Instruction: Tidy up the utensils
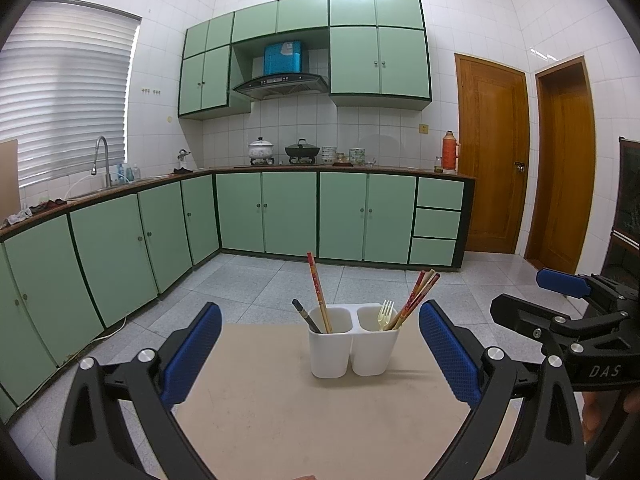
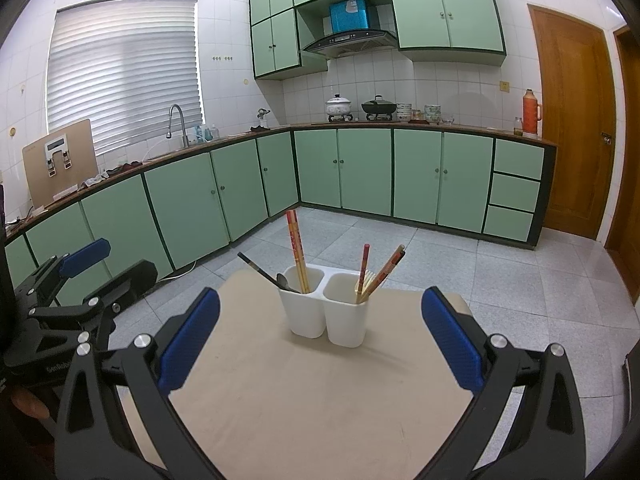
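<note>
1. Utensils all look sorted already; both hand-held grippers, left (image 1: 320, 354) and right (image 2: 320, 338), hang back with fingers spread wide, holding nothing.
2. Further out on the bench (image 1: 280, 420) stands the white two-cup holder (image 1: 352, 340).
3. Left cup: red chopsticks (image 1: 318, 292), dark spoon (image 2: 286, 282). Right cup: fork (image 1: 386, 314), more chopsticks (image 1: 416, 298).
4. Nothing loose, so probably done.

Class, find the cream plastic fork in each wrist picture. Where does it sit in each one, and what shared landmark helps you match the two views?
Left wrist: the cream fork stands in the right compartment of the white utensil holder, left of the red chopsticks.
Right wrist: only its tines peek out behind the chopsticks, same compartment.
Shared landmark: the black spoon leaning left from the other compartment.
</note>
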The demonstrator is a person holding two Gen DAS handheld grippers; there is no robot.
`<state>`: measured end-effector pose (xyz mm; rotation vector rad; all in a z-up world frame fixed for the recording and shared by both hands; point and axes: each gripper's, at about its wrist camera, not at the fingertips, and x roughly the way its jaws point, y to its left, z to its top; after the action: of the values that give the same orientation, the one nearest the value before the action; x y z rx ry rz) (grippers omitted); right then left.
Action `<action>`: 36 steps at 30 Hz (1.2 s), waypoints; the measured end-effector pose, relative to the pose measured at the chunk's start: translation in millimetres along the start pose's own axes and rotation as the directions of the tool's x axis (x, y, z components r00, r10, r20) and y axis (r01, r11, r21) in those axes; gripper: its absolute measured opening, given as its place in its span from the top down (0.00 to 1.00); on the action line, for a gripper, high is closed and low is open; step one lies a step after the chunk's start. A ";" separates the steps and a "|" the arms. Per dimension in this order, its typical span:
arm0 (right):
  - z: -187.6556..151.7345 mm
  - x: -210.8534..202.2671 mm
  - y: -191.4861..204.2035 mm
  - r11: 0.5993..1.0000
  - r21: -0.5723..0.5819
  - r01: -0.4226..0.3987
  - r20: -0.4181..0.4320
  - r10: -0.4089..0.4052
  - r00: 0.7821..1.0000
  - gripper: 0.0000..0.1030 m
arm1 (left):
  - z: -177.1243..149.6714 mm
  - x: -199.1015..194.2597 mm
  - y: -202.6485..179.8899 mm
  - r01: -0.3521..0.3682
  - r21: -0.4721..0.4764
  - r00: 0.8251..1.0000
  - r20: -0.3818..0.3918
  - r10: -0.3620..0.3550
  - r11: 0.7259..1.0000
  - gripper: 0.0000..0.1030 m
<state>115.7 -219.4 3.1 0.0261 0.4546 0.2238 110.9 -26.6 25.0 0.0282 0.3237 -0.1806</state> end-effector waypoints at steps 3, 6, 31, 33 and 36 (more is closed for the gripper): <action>0.1 -0.1 0.1 1.000 -0.002 0.001 0.001 -0.001 1.000 0.05 | 0.1 0.0 -0.1 0.000 0.000 1.000 0.000 0.000 1.000 0.06; -0.3 0.2 0.7 1.000 -0.002 0.000 0.000 0.000 1.000 0.05 | 0.2 -0.3 -0.1 0.000 0.001 1.000 0.000 0.000 1.000 0.06; -2.3 2.0 3.3 1.000 -0.002 0.001 -0.001 -0.001 1.000 0.05 | -2.9 0.2 3.7 0.000 -0.001 1.000 -0.004 0.000 1.000 0.06; -3.2 3.0 3.9 1.000 -0.004 0.001 -0.002 -0.001 1.000 0.05 | -3.2 0.1 4.0 0.000 -0.001 1.000 -0.005 0.000 1.000 0.06; -4.1 3.3 3.1 1.000 -0.003 0.000 -0.003 0.000 1.000 0.05 | -3.1 -0.2 4.1 0.000 0.000 1.000 -0.004 0.000 1.000 0.06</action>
<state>116.2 -215.8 -1.7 0.0227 0.4574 0.2242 110.5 -22.4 22.2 0.0290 0.3280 -0.1805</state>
